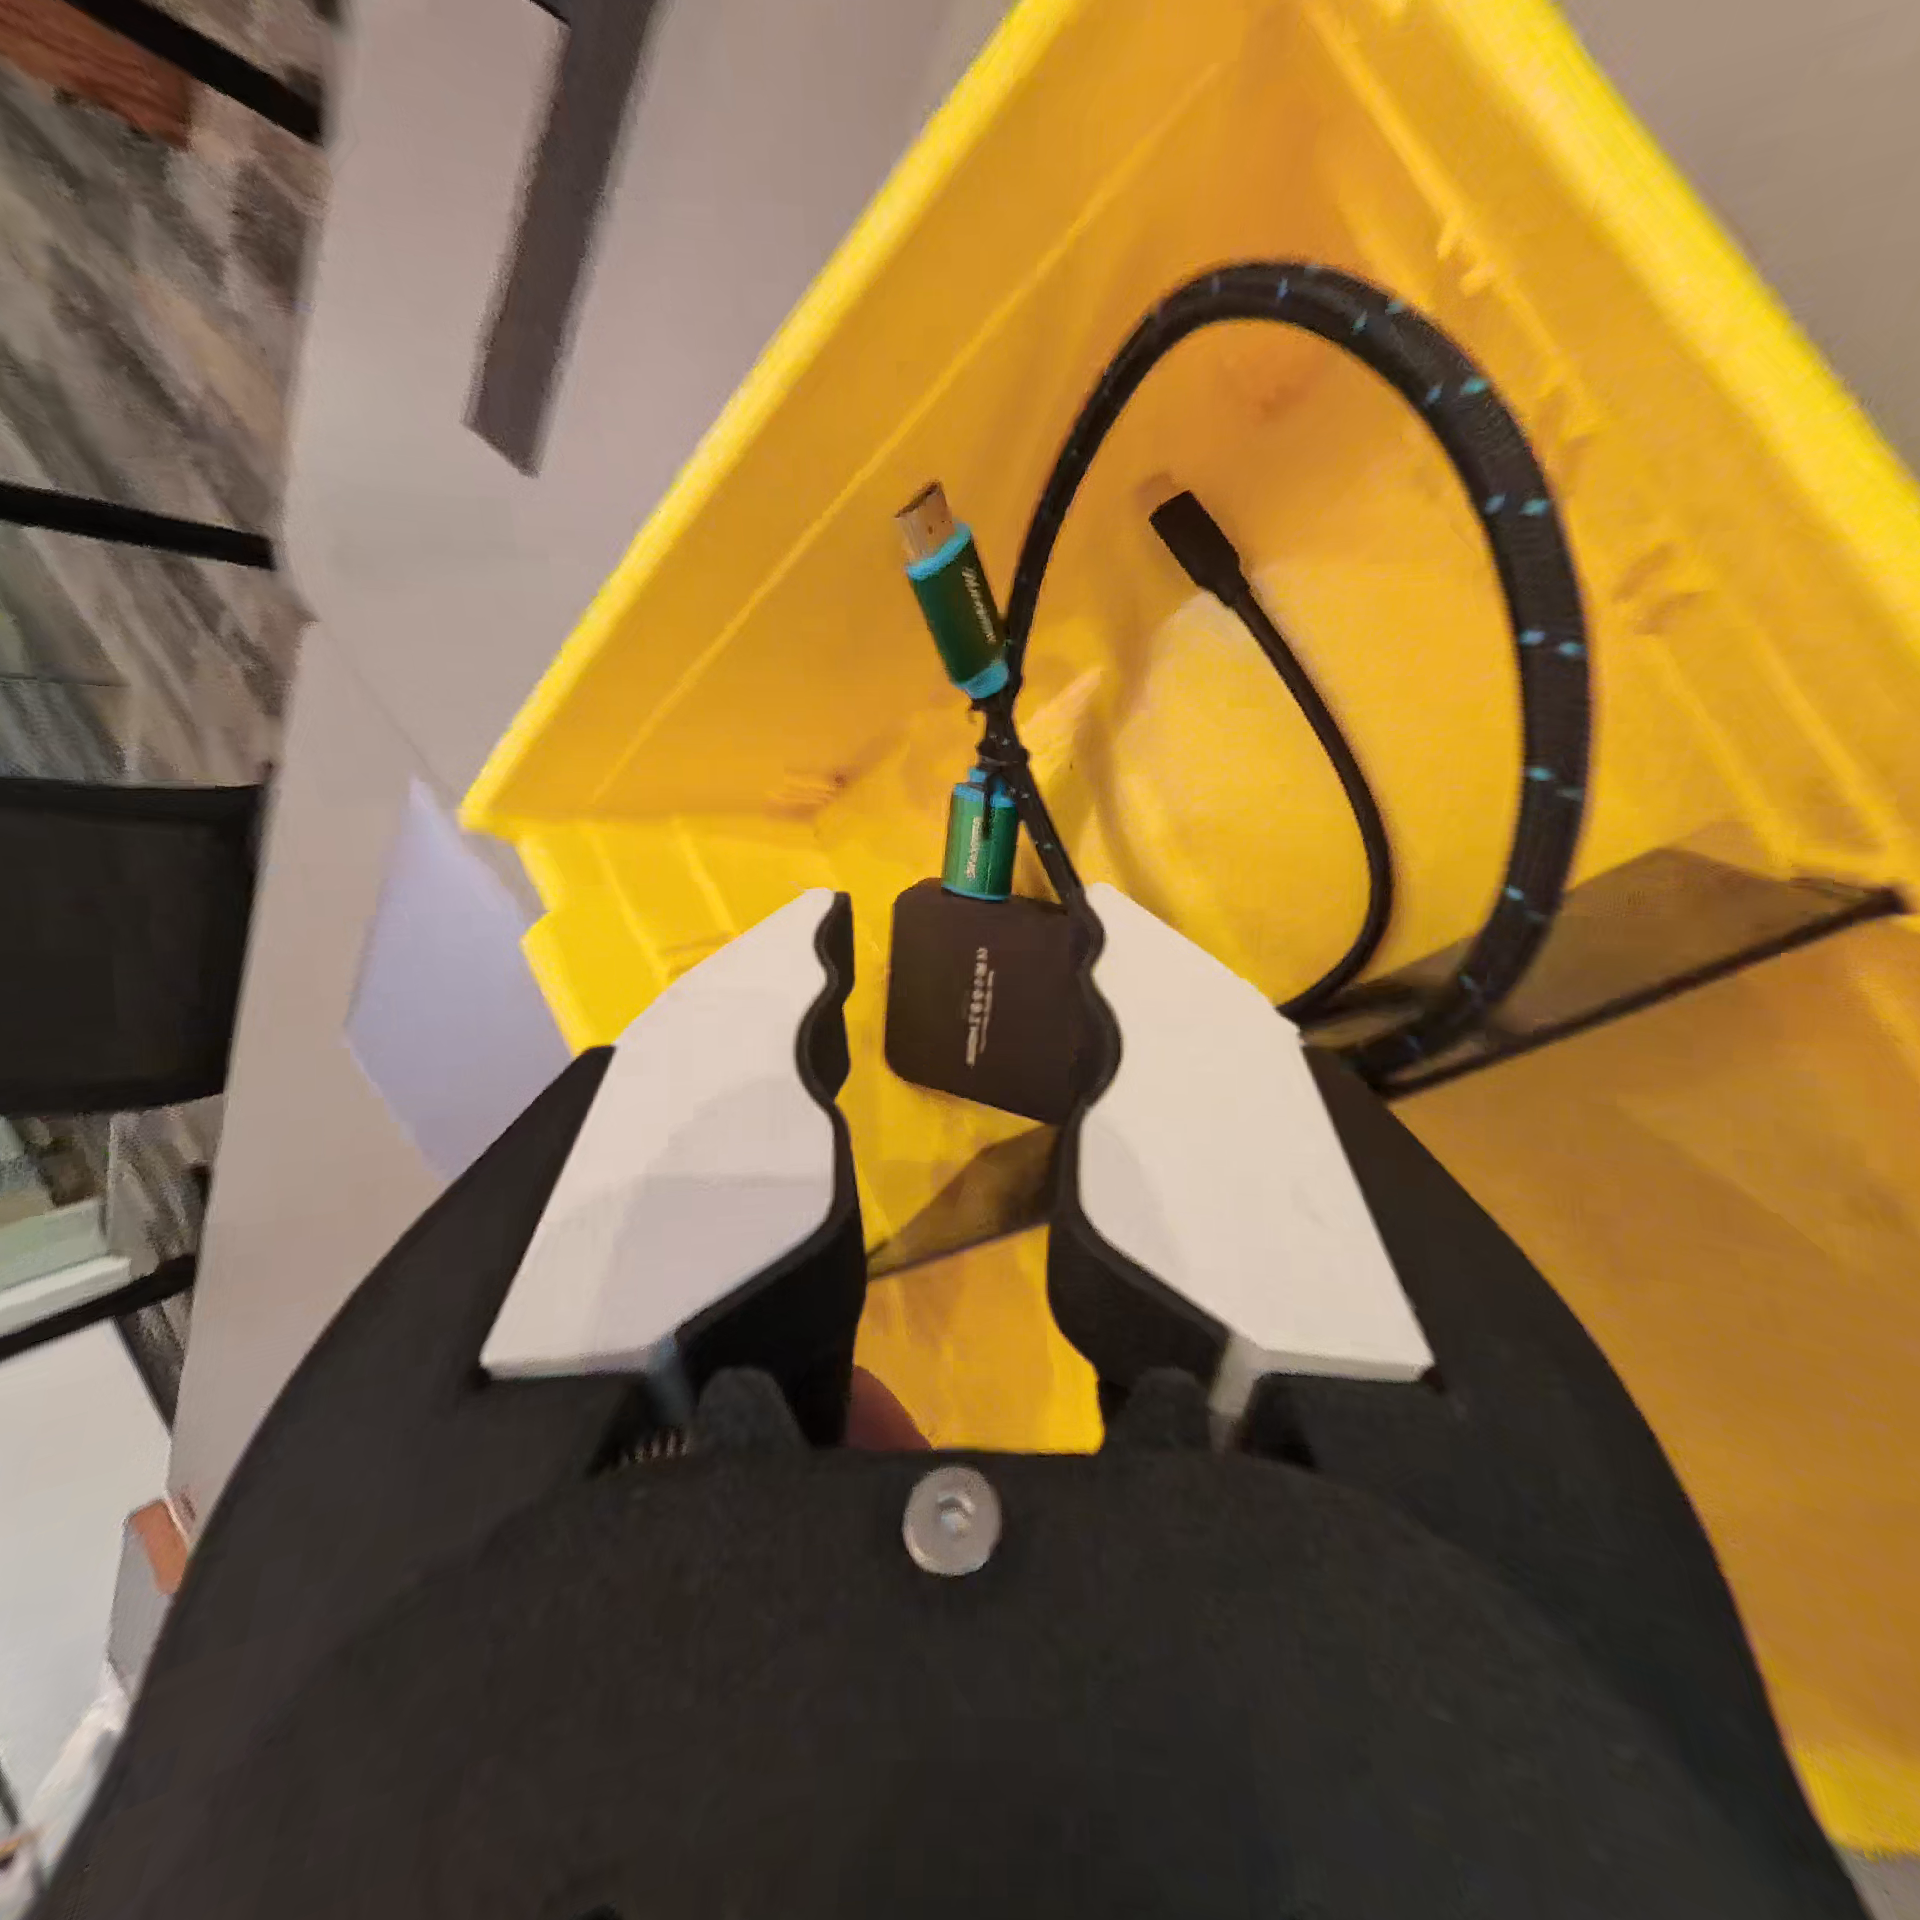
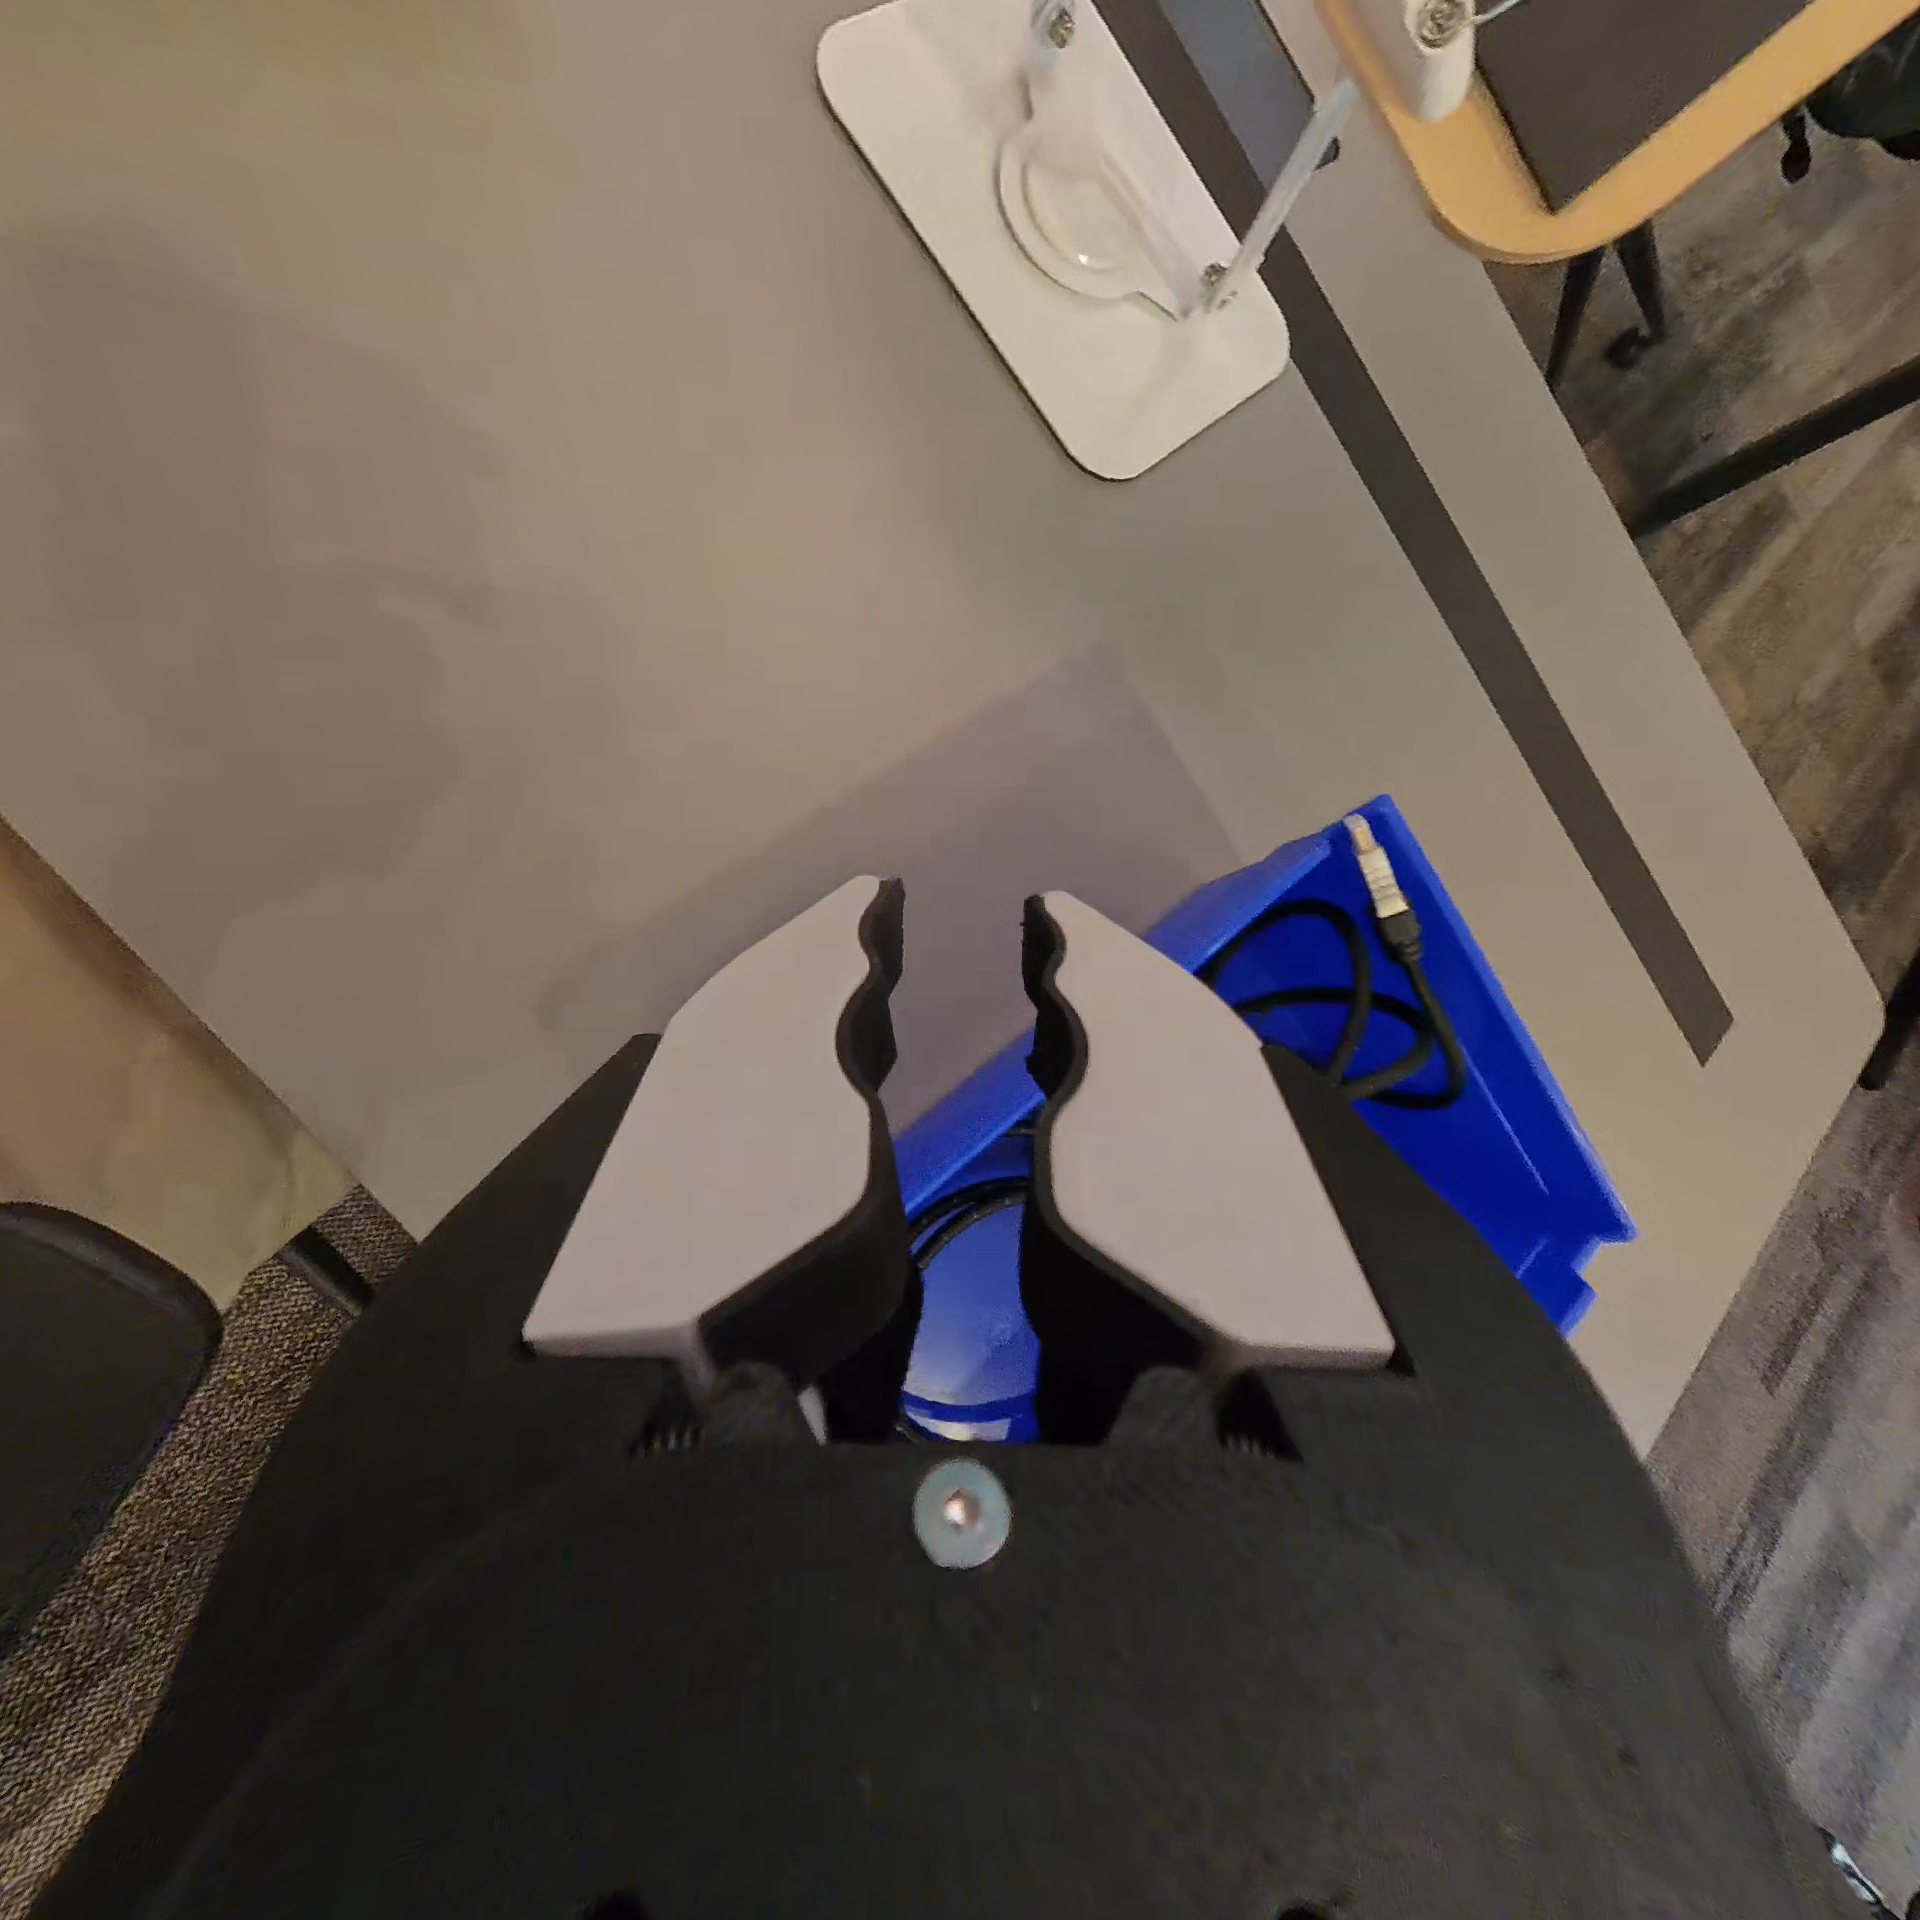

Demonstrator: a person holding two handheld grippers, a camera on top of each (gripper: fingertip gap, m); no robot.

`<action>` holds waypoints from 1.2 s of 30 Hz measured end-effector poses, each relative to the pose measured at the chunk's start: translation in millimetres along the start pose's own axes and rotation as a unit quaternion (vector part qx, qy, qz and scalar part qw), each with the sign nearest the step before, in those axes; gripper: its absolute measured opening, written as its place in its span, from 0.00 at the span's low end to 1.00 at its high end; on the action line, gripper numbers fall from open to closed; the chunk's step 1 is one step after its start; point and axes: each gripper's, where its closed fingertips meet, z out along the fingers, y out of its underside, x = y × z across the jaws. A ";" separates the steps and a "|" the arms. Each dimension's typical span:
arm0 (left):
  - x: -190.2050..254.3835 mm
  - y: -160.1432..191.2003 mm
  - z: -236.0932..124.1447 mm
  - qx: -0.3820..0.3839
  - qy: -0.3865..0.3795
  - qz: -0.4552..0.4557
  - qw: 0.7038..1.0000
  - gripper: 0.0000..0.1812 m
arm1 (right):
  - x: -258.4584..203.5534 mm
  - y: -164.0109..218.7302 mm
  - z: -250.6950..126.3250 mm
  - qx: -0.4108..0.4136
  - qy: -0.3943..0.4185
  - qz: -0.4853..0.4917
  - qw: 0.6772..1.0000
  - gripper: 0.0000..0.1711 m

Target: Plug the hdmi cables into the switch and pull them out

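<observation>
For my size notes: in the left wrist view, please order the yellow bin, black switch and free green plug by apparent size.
1. yellow bin
2. black switch
3. free green plug, though it lies farther from the camera.

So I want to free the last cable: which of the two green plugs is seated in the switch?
The lower green plug, seated in the black switch between the left gripper fingers. The upper green plug lies free, metal tip exposed.

The yellow bin [image 1: 1351,312] is crowded by a looped braided cable [image 1: 1538,582] along its far wall. Bare desk [image 2: 520,520] is left open ahead, bounded by a white stand base [image 2: 1049,229] near the far edge and a blue bin [image 2: 1455,1039] at the right edge.
</observation>
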 end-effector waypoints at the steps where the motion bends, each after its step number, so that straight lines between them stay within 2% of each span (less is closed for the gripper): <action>1: 3.4 1.1 10.9 -0.014 0.023 0.019 0.999 0.21 | -4.1 -1.0 0.8 0.001 -0.004 0.000 1.000 0.12; 4: 7.1 11.3 38.1 -0.065 0.063 0.052 0.994 0.21 | -15.1 -4.1 2.9 0.008 -0.020 0.001 1.000 0.12; 11: 17.1 20.2 73.1 -0.115 0.119 0.054 0.985 0.19 | -22.4 -1.7 7.7 0.010 -0.033 0.005 0.999 0.11; 17: 1.5 15.0 67.4 -0.091 0.079 0.051 0.991 0.13 | -28.7 -5.2 11.3 0.018 -0.040 -0.001 0.999 0.10; 26: -29.5 -10.4 13.2 0.000 0.001 0.045 0.999 0.11 | -50.8 -52.9 11.8 0.091 -0.037 -0.053 0.994 0.10; 32: -44.1 -48.4 -57.7 0.097 -0.012 0.038 0.995 0.11 | -81.3 -116.3 6.5 0.188 -0.019 -0.141 0.972 0.15; 36: -25.1 -90.6 -116.9 0.187 0.032 0.055 0.980 0.11 | -103.0 -154.0 11.9 0.232 -0.047 -0.164 0.958 0.18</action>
